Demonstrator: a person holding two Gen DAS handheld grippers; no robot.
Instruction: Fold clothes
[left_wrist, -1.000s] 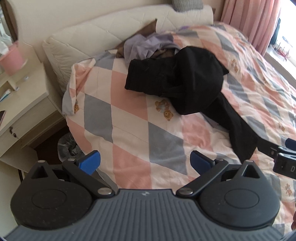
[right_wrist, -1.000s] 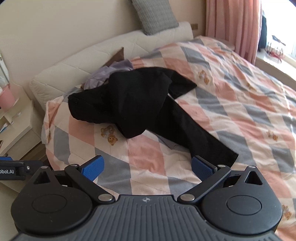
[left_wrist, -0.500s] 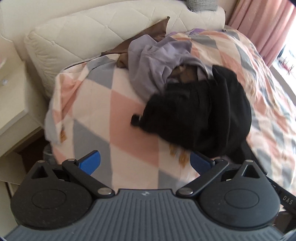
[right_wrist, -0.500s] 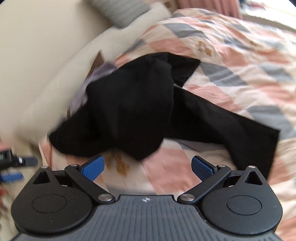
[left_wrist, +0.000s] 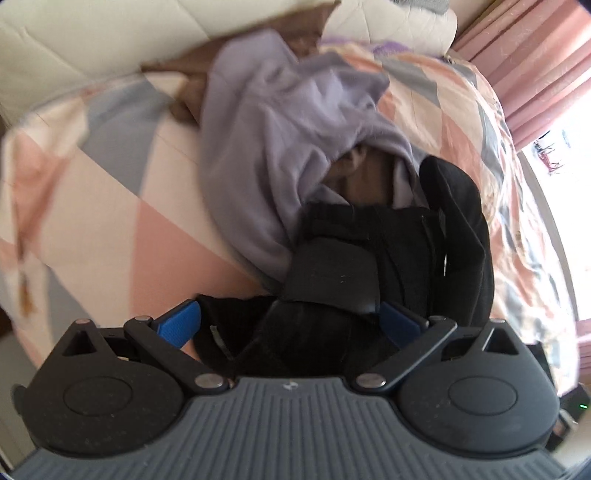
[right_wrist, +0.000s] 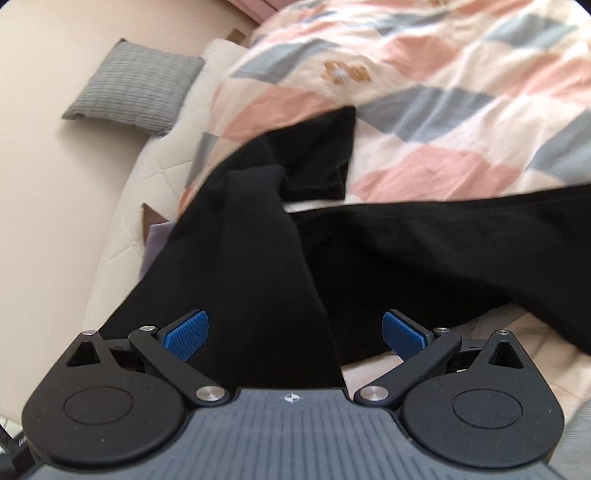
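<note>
Black trousers (left_wrist: 406, 251) lie bunched on the checked duvet (left_wrist: 110, 206), partly over a lilac garment (left_wrist: 280, 140) and a brown one (left_wrist: 365, 177). In the left wrist view my left gripper (left_wrist: 291, 325) stands open, its blue pads either side of the black waistband end, close above the cloth. In the right wrist view the black trousers (right_wrist: 258, 240) fill the middle, one leg stretching right (right_wrist: 461, 236). My right gripper (right_wrist: 293, 334) is open, with black cloth lying between its pads.
A quilted cream headboard cushion (left_wrist: 92, 40) runs along the top of the bed. A small grey pillow (right_wrist: 136, 96) leans on the wall. Pink curtains (left_wrist: 535, 62) hang at the far right by a bright window.
Both grippers have come down and forward onto the black trousers, which now lie between each pair of open pads. The views are much closer to the cloth than before.
</note>
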